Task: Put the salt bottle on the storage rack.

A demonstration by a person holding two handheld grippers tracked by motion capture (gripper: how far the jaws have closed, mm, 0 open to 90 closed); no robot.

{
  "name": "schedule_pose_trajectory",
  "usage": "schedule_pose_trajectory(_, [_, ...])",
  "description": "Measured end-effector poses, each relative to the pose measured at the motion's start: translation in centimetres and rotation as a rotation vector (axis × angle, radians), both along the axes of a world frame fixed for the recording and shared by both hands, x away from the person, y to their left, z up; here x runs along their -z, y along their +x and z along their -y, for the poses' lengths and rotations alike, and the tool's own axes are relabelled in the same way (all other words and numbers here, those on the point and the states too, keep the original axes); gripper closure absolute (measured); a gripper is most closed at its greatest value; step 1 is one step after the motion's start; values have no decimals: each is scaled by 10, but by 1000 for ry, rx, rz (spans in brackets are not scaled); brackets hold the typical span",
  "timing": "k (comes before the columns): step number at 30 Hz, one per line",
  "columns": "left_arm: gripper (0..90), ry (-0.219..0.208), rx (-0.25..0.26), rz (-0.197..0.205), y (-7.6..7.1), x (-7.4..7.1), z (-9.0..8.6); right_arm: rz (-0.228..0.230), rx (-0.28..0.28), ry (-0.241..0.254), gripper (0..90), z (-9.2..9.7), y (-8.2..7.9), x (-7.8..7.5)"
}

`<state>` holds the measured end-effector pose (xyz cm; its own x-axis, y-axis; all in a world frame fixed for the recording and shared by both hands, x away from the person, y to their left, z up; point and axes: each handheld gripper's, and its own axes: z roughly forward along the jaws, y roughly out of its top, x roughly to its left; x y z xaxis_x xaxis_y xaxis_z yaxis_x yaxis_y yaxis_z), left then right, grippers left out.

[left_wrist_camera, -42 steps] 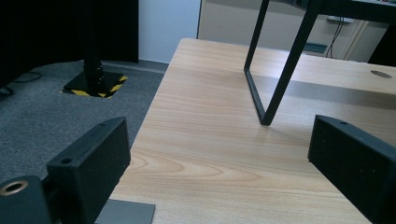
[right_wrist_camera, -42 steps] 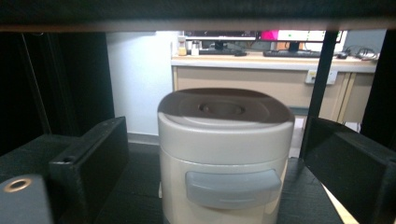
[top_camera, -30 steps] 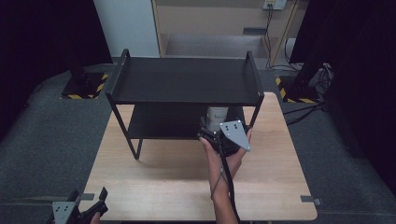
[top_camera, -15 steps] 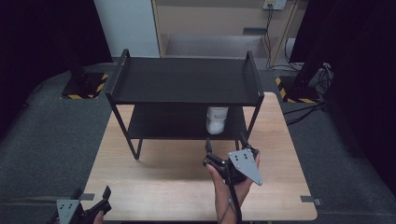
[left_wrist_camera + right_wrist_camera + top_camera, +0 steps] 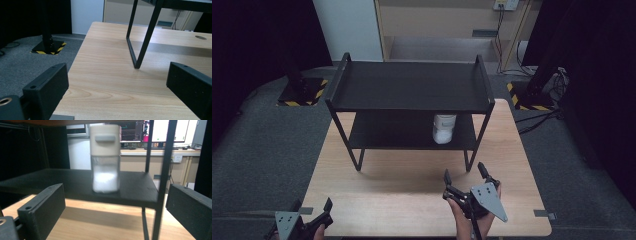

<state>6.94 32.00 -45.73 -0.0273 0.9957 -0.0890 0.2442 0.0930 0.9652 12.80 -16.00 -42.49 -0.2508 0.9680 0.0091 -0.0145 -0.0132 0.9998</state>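
Jar [image 5: 105, 157] upright on lower shelf [image 5: 75, 182], white powder inside.

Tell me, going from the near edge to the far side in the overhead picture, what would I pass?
Right gripper with its fingers spread, then bare wooden table, the white-lidded jar on the black rack's lower shelf, then the rack's top shelf.

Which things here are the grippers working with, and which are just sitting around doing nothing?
Part of the job, likely:
- jar of white powder, upright on the lower shelf
- shelf rack
- right gripper, open, in front of the jar
- left gripper, open, at the near table edge

Just around:
- table
- floor stands
- cables
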Motion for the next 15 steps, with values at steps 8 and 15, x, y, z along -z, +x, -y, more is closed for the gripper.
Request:
schedule_pose_trajectory(8, [27, 19, 7, 3, 4, -2, 2, -5, 25, 3, 29, 23, -15, 16])
schedule_pose_trajectory(15, [27, 35, 9, 13, 7, -3, 4, -34, 51, 22, 33, 40, -21, 33])
